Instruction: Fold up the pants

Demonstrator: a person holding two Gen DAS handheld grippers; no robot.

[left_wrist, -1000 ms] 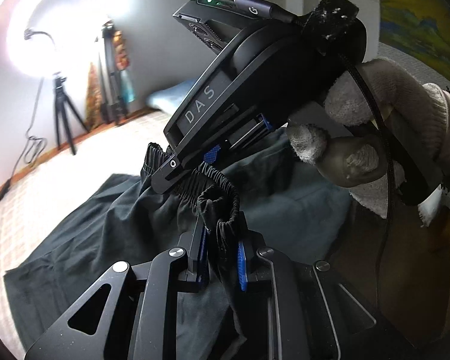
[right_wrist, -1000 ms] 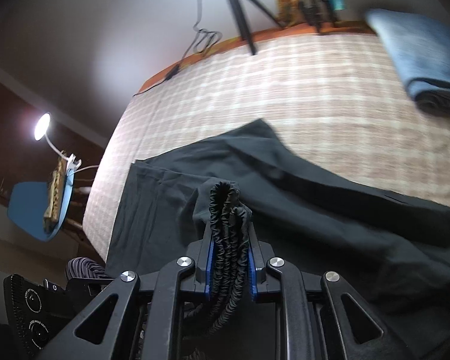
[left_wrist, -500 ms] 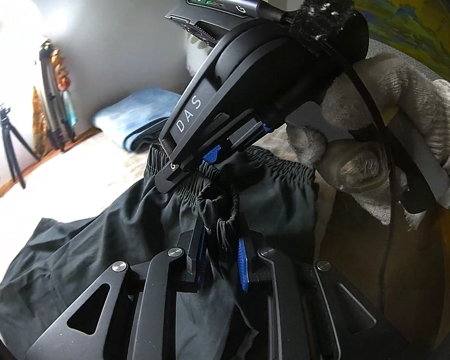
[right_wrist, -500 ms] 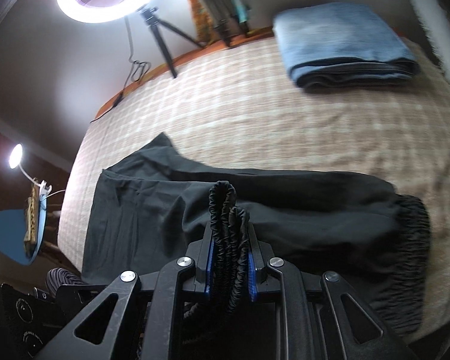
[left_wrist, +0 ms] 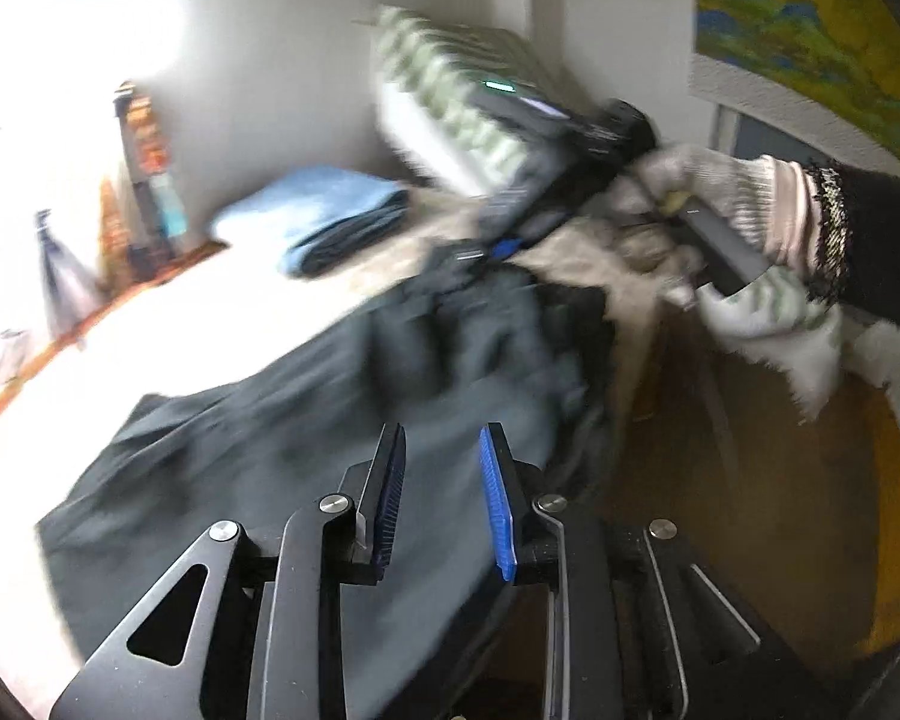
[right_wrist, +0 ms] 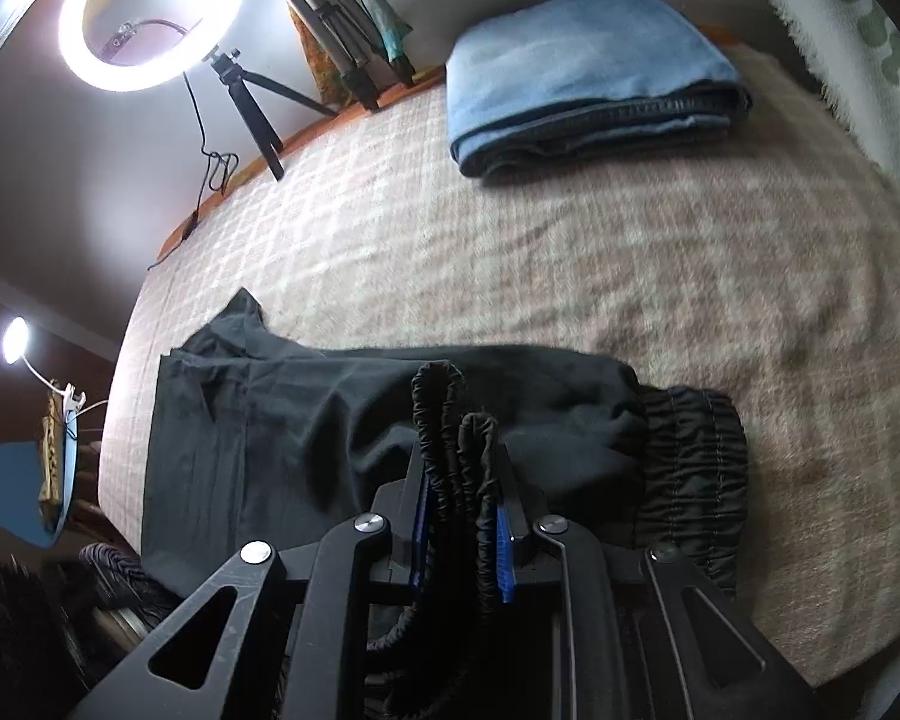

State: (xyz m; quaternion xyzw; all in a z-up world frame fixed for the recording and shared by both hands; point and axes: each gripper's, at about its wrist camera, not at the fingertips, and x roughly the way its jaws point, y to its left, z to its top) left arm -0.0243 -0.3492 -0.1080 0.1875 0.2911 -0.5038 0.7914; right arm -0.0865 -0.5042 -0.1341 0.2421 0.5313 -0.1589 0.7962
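The left tool has let go — a second ago its pads pinched the gathered waistband, and now its jaws are opening with nothing between them, the black pants lying on the bed below. The right tool is still clenched on the elastic waistband, and the rest of the pants spreads flat over the checked blanket. The folded blue jeans, earlier at the frame's edge, now sit in full view. The "DAS" lettering read earlier on the right tool's body is blurred here.
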